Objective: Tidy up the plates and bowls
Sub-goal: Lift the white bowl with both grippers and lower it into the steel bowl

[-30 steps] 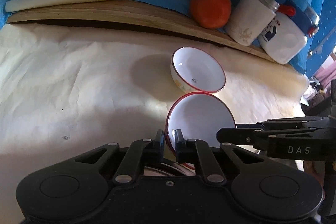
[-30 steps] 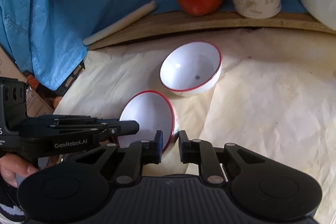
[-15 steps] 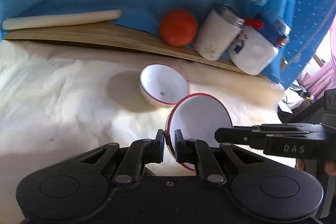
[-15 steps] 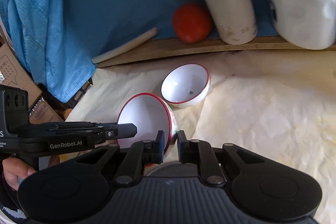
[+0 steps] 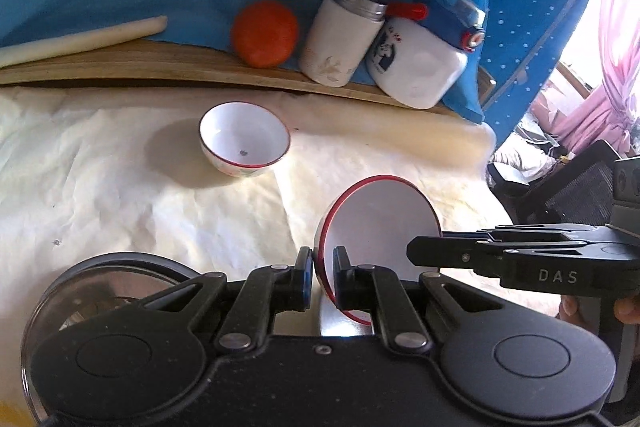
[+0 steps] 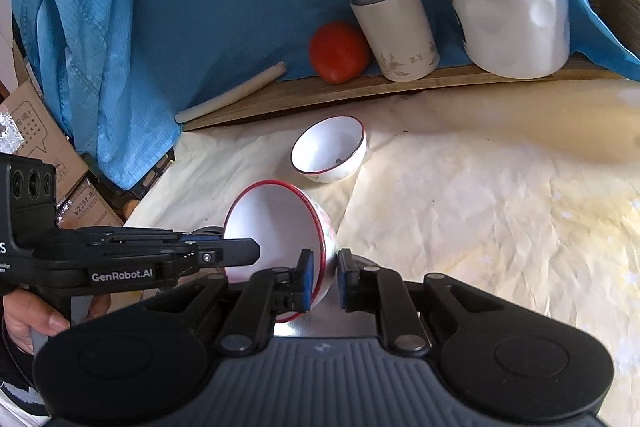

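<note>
A white bowl with a red rim [image 5: 380, 227] hangs tilted above the table, its opening turned sideways. My left gripper [image 5: 323, 269] is shut on its near rim. My right gripper [image 6: 325, 275] is shut on the opposite rim of that same bowl [image 6: 272, 223]. In the left wrist view the right gripper [image 5: 418, 251] reaches in from the right. A second, smaller white bowl [image 5: 244, 139] stands upright on the cream paper farther back, also in the right wrist view [image 6: 330, 151]. A shiny steel plate [image 5: 120, 263] lies below at the near left.
On a wooden board [image 5: 160, 67] at the back lie a white stick [image 5: 80, 39], a red tomato [image 5: 264, 33], a white thermos cup [image 5: 340, 43] and a white-and-blue jug [image 5: 420, 67]. Blue cloth hangs behind. Cardboard boxes [image 6: 36, 131] stand past the table's left edge.
Both grippers rose and drew back with the red-rimmed bowl held between them. The smaller bowl now looks farther off, and the steel plate has come into view at the lower left.
</note>
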{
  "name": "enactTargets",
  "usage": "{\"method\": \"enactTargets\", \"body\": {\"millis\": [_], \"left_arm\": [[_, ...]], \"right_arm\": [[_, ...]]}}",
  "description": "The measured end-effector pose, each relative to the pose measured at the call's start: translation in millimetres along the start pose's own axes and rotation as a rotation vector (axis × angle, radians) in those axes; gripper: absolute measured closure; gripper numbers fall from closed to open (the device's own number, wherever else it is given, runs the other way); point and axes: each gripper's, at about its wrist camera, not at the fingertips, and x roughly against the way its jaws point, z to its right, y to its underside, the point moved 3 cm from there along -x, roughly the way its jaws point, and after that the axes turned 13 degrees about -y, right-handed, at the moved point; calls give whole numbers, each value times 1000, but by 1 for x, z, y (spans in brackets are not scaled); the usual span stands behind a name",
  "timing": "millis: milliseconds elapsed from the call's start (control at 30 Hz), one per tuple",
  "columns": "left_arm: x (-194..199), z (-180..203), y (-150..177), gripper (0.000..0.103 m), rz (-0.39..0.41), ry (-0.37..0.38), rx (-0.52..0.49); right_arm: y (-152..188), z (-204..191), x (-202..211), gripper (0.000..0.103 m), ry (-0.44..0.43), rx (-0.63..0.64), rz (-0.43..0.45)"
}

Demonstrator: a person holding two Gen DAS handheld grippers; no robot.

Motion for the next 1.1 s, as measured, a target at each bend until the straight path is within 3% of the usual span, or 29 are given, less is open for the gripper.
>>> {"method": "enactTargets", "body": {"millis": [300, 533, 933, 1100], "left_arm": [[4, 22, 18, 92, -19, 14, -96], [-3, 36, 36, 92, -17, -51, -227], [-13, 41, 42, 92, -73, -75, -291], [-14, 41, 40, 92, -78, -72, -289]], "right_arm": [[21, 12, 9, 89, 12, -38, -58], [37, 16, 7, 89, 28, -49, -102], [41, 20, 0, 86, 13, -72, -166], [39, 19, -1, 79, 10, -64, -172]]}}
